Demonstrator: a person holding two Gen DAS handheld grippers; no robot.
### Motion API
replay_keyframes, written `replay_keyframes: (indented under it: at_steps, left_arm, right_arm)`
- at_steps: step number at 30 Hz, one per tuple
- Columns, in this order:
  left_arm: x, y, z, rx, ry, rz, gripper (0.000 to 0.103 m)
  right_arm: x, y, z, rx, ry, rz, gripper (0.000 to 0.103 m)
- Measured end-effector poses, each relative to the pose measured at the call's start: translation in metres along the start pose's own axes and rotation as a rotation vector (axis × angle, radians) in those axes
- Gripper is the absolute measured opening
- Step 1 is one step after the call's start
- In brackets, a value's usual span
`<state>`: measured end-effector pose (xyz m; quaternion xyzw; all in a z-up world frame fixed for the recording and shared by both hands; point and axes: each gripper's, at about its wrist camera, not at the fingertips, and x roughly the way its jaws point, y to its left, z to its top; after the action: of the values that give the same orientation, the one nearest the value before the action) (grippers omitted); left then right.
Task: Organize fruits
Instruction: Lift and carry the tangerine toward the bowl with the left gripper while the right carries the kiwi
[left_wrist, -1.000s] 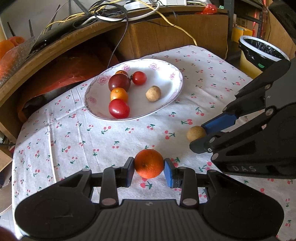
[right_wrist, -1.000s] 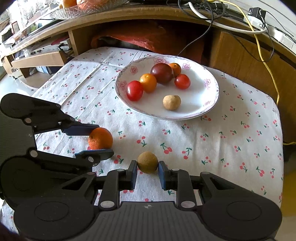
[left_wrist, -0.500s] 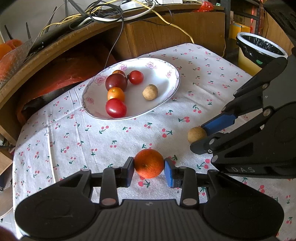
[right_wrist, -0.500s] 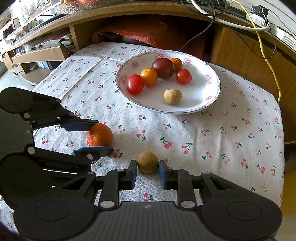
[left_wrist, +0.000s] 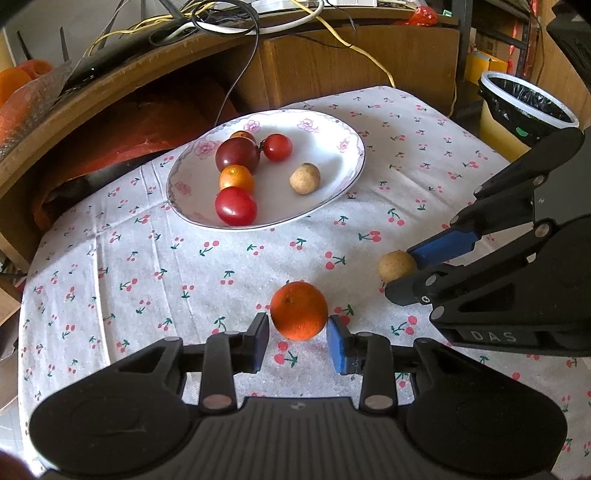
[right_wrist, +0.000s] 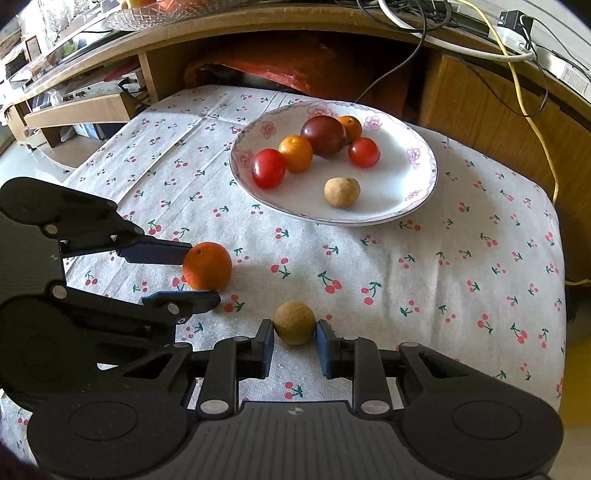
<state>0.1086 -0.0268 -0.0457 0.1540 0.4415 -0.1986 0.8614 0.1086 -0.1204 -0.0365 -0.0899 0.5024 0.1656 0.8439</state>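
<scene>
Left gripper (left_wrist: 298, 339): fingers pinch the orange (left_wrist: 299, 310) from both sides, just above the cherry-print tablecloth (left_wrist: 147, 266); whether the fruit touches the cloth cannot be told.

Right gripper (right_wrist: 294, 343): fingers pinch the tan round fruit (right_wrist: 294, 322) between them; its underside is hidden. In the left wrist view only part of this fruit shows beside a blue pad.

Flowered plate (left_wrist: 332, 122): stands further back on the cloth, well apart from both grippers. It holds a large red tomato (left_wrist: 235, 206), a yellow-orange tomato (left_wrist: 236, 178), a dark purple tomato (left_wrist: 237, 155), a small red tomato (left_wrist: 277, 147) and a second tan fruit (left_wrist: 304, 178).

Small orange fruit (right_wrist: 351, 126): mostly hidden behind the purple one in the left wrist view, plainer in the right.

Lined waste bin (left_wrist: 524, 107): seen in the left wrist view only.

Low wooden shelf (right_wrist: 77, 107): seen in the right wrist view only; its contents are too blurred to name.

Cables (left_wrist: 229, 22): lie on the desk behind, ends cut off.
</scene>
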Motion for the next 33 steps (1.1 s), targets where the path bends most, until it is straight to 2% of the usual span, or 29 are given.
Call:
replay_keyframes:
  at_steps: [13,33]
  left_arm:
    - [0.001,-0.003,0.004,0.015,-0.003,0.008,0.042]
    - [-0.010,0.003,0.029,0.018,-0.064,0.061,0.041]
  right_arm:
    - [-0.002,0.000,0.001,0.005,-0.001,-0.006,0.020]
    - [-0.020,-0.007,0.024,0.020,-0.087,-0.026,0.020]
